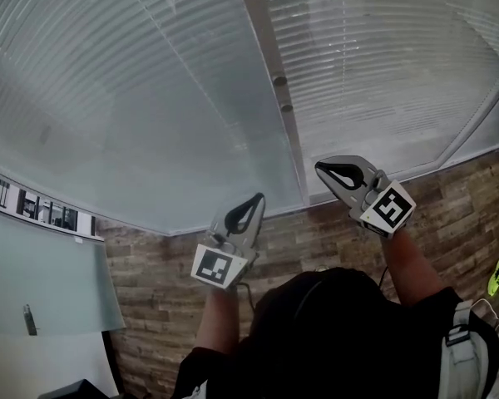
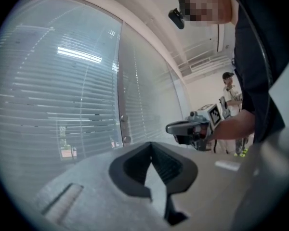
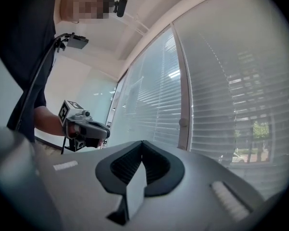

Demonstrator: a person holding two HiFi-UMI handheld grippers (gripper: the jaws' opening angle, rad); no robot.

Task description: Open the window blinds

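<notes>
Horizontal window blinds (image 1: 150, 81): thin pale grey slats, lowered over two glass panes. Slats are mostly shut, with bits of outdoors showing through in both gripper views. A pale vertical frame post (image 1: 270, 65) splits the panes and has two small round knobs on it. Below the window's bottom edge is a brown stone-look wall (image 1: 158, 289) in rough narrow strips. Frosted glass panel (image 1: 41, 264) at lower left.

Left tool (image 1: 257, 199): grey plastic shell, black ribbed pads, jaws pressed together, nothing between them. It points about level at the left pane near its bottom edge, clear of the slats. Right tool (image 1: 320, 169): same build, jaws together, empty, tipped slightly up, tip just right of the post's lower end, also clear of the slats.

Both forearms are raised and stretched forward, the tools side by side and apart. There is free space between tools and blinds. A second person (image 2: 229, 88) stands far back in the room.
</notes>
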